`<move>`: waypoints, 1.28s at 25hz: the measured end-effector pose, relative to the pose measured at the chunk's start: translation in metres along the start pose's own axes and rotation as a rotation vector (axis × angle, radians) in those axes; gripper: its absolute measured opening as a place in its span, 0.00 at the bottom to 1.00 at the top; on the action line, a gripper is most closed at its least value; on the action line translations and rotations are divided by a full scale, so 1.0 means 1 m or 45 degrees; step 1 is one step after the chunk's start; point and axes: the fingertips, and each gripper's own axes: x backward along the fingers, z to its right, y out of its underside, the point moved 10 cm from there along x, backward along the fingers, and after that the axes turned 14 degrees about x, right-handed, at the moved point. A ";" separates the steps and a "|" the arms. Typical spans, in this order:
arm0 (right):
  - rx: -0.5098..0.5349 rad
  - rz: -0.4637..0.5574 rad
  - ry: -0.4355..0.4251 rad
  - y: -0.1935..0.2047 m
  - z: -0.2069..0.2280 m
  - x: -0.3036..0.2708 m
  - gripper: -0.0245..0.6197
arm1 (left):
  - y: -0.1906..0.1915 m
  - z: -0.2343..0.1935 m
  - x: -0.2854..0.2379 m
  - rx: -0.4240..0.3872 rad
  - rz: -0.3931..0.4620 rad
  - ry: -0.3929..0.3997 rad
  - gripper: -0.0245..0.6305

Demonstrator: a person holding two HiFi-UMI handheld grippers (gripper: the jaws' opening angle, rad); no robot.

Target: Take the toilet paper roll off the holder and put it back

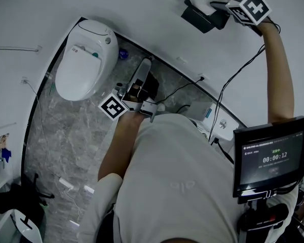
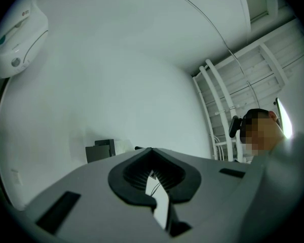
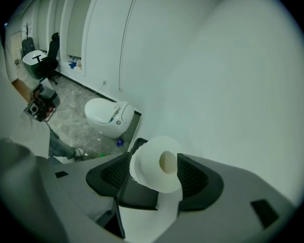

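Right gripper [image 3: 154, 173] clamps the roll [image 3: 158, 158] by the holder [image 1: 201, 18], either lifting off or reseating. Left gripper [image 2: 153, 180] is closed and empty.

From where I stand, the small screen [image 1: 271, 156] by the person's right elbow shows a timer in pale digits: 00:00:12. Above those digits, on the same screen, run two short lines of small print, too fine to read. Higher than the screen, the cube [image 1: 253, 5] on the right tool [image 1: 210, 1] bears only black-and-white square markers.
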 end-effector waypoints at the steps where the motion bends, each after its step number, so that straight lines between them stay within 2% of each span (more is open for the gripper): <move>1: -0.020 0.041 0.025 -0.002 0.000 0.002 0.47 | -0.002 -0.003 -0.001 0.007 -0.010 -0.004 0.04; 6: -0.172 0.347 0.193 0.013 -0.018 0.037 0.47 | 0.017 -0.012 -0.014 0.013 -0.104 -0.010 0.04; 14: -0.471 0.760 0.272 0.020 -0.070 0.071 0.47 | 0.013 -0.022 -0.044 0.071 -0.274 -0.041 0.04; 18: -0.695 0.994 0.300 0.039 -0.102 0.078 0.47 | 0.018 -0.030 -0.059 0.112 -0.345 -0.050 0.04; 23: -1.086 1.221 0.382 0.068 -0.158 0.081 0.47 | 0.027 -0.041 -0.072 0.189 -0.488 -0.085 0.04; 24: -1.126 1.269 0.356 0.063 -0.165 0.075 0.47 | 0.025 -0.040 -0.066 0.189 -0.465 -0.081 0.04; 28: -1.119 1.456 0.066 0.021 -0.162 0.043 0.47 | 0.015 -0.026 -0.032 0.108 -0.180 -0.009 0.04; 32: -1.352 1.584 -0.001 0.011 -0.202 0.024 0.47 | 0.006 -0.014 -0.012 0.096 -0.164 -0.066 0.04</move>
